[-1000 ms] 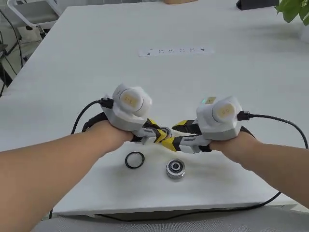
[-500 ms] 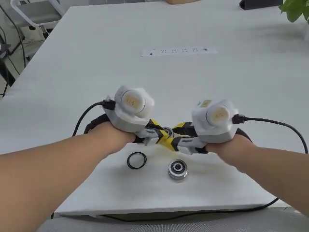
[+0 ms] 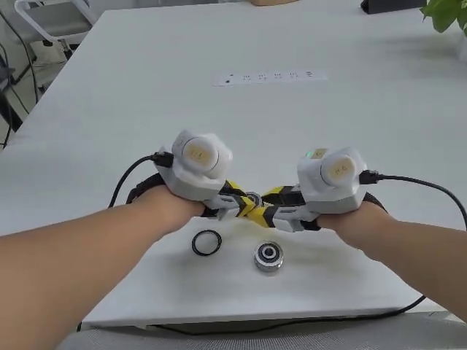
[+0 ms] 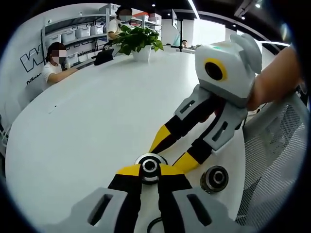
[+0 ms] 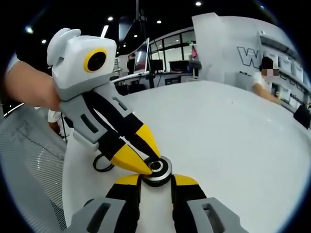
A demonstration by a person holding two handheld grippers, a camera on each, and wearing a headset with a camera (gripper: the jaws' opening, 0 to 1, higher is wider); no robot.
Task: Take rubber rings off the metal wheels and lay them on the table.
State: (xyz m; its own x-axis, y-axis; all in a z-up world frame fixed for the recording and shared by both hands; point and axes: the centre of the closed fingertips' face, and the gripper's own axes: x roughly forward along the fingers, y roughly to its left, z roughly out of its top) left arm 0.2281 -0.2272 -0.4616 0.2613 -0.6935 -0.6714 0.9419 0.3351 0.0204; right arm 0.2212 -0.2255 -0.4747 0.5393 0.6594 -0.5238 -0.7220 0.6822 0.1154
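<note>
A metal wheel (image 3: 252, 199) with a black rubber ring around it hangs just above the table between both grippers. My left gripper (image 3: 243, 204) comes in from the left and is shut on it; in the left gripper view the wheel (image 4: 148, 166) sits between my jaw tips (image 4: 149, 172). My right gripper (image 3: 260, 211) meets it from the right, shut on the same wheel (image 5: 159, 169) at its tips (image 5: 158, 181). A loose rubber ring (image 3: 206, 243) lies flat on the table below, with a bare metal wheel (image 3: 268, 256) to its right.
The white table (image 3: 146, 109) stretches far ahead, with a white power strip (image 3: 268, 76) at mid-distance. The table's front edge (image 3: 241, 319) runs close behind the loose parts. Black cables (image 3: 416, 186) trail from both grippers. A potted plant (image 4: 138, 41) stands at the far end.
The right gripper tilted slightly and came back level. Both grippers stay joined on the wheel; the ring and bare wheel on the table have not moved.
</note>
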